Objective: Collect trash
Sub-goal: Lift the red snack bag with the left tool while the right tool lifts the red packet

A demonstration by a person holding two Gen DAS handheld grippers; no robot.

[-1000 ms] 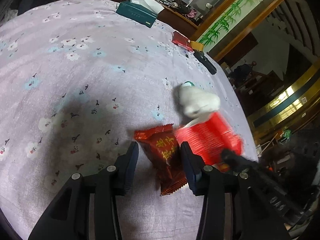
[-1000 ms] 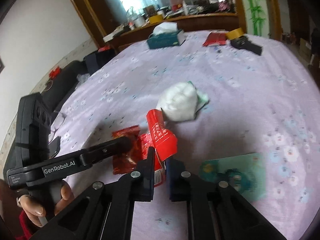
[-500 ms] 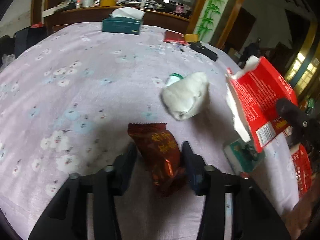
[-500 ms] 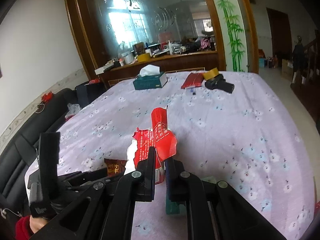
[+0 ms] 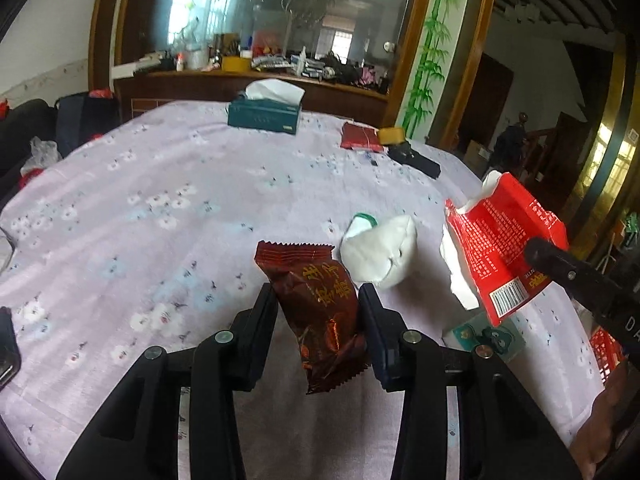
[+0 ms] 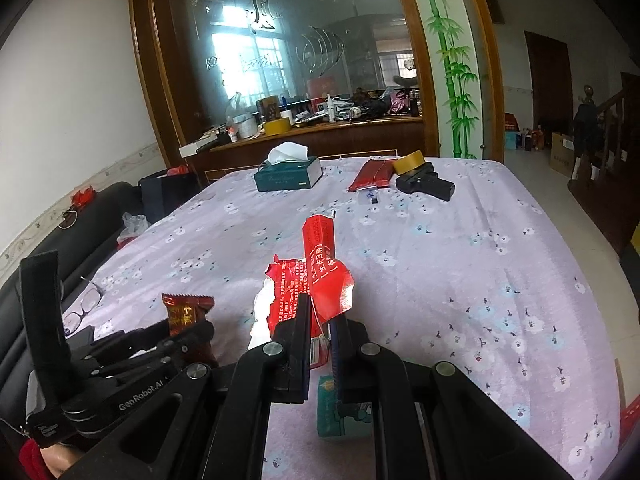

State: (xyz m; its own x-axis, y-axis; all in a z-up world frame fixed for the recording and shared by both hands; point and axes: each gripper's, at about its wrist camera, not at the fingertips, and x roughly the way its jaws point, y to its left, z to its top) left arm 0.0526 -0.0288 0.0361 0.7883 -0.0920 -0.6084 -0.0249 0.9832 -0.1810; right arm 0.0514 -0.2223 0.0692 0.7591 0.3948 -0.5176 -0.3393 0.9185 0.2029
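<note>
- Left gripper (image 5: 318,300) clamps a brown wrapper (image 5: 316,304); right gripper (image 6: 320,312) clamps a red packet (image 6: 320,280).
- White wad (image 5: 380,252) and tissue box (image 5: 264,114) lie on the counter (image 5: 160,200).
- Green card (image 6: 340,416) partly hidden behind right gripper.

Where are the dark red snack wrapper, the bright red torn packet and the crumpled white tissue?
dark red snack wrapper (image 5: 316,300), left wrist view, printed middle
bright red torn packet (image 6: 326,280), right wrist view, crumpled front
crumpled white tissue (image 5: 380,252), left wrist view, centre

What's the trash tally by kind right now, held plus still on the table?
Dark red snack wrapper, held in left gripper: 1
Torn red packet, held in right gripper: 1
White crumpled tissue, on table: 1
Total: 3
</note>
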